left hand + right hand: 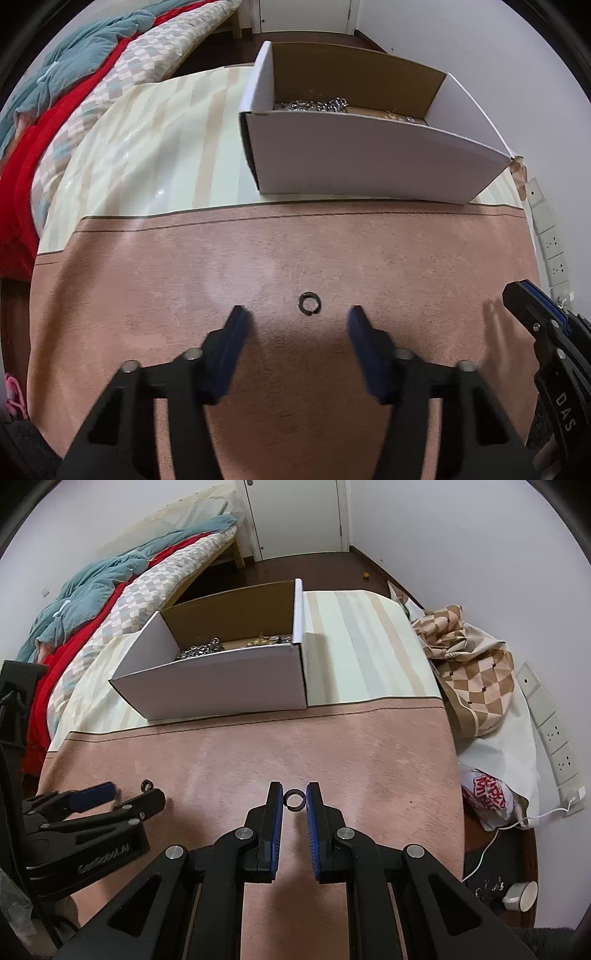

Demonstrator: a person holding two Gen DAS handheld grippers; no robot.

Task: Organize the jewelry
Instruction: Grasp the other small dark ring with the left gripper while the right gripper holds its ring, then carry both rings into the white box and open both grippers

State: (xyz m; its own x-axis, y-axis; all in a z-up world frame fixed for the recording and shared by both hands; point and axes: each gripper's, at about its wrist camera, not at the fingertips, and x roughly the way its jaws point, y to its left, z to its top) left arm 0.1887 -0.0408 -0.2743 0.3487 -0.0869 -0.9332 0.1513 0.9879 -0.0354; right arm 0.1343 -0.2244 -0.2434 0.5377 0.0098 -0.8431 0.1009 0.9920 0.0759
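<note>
**Desk:** Ring (309,304), where is it pictured, and how is it expected to handle?

**Caption:** It is shown lying flat on the pink tablecloth (184,277), between the widely parted fingers of the left gripper (298,313), untouched. It is judged to be light, rigid and slippery. A pinch across its outer edge, pads kept low to the cloth, is advised.

**Desk:** And the right side?

**Caption:** A second ring (294,799) is framed by the right gripper (294,788), whose pads are drawn in close on either side. Whether it is actually clamped cannot be told.

**Desk:** What is held in the container?

**Caption:** A white cardboard box (369,158) is seen open-topped on the striped cloth beyond. A tangle of silvery chains (201,650) and some gold-toned pieces (264,640) are glimpsed on its floor. The rest is hidden by the near wall.
</note>
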